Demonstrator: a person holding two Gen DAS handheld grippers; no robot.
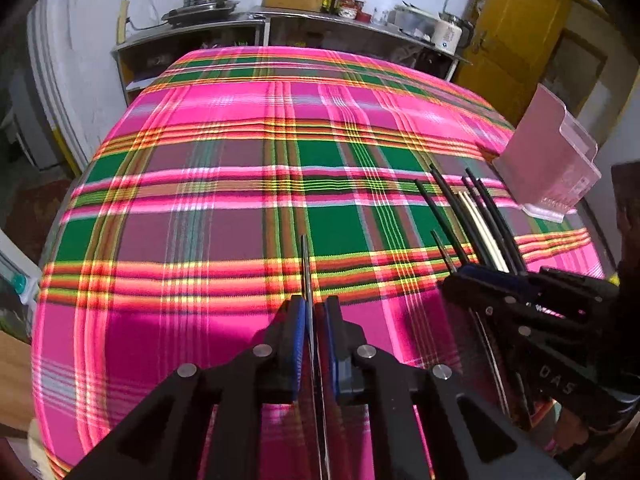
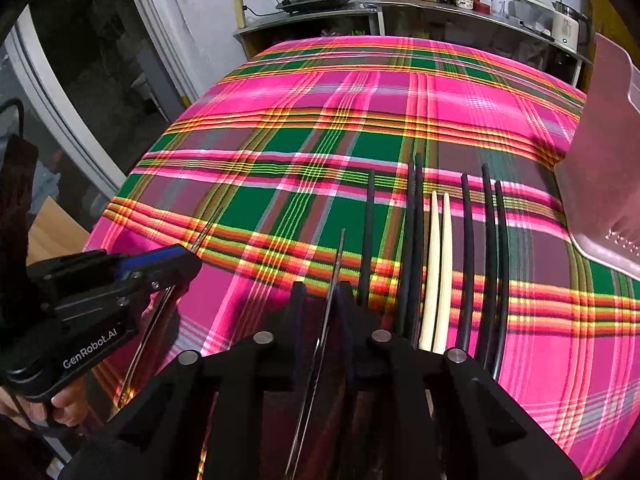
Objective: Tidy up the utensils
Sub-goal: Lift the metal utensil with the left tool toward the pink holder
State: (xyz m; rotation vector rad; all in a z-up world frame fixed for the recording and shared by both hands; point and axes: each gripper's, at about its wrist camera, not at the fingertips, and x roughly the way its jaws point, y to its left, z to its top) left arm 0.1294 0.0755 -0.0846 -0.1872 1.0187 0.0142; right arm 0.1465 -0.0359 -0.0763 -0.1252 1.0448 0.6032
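Observation:
My left gripper is shut on a thin metal chopstick that sticks out forward over the plaid tablecloth. In the right wrist view that gripper sits at the left, its chopstick pointing up and to the right. My right gripper is shut on a second metal chopstick, which runs back between its fingers. Just to its right, several black chopsticks and two white chopsticks lie side by side on the cloth.
A clear plastic holder stands at the table's right edge, beyond the chopsticks. A hand grips the left tool. Behind the table, a steel shelf carries stacked pots, bottles and a kettle. A yellow door is at the back right.

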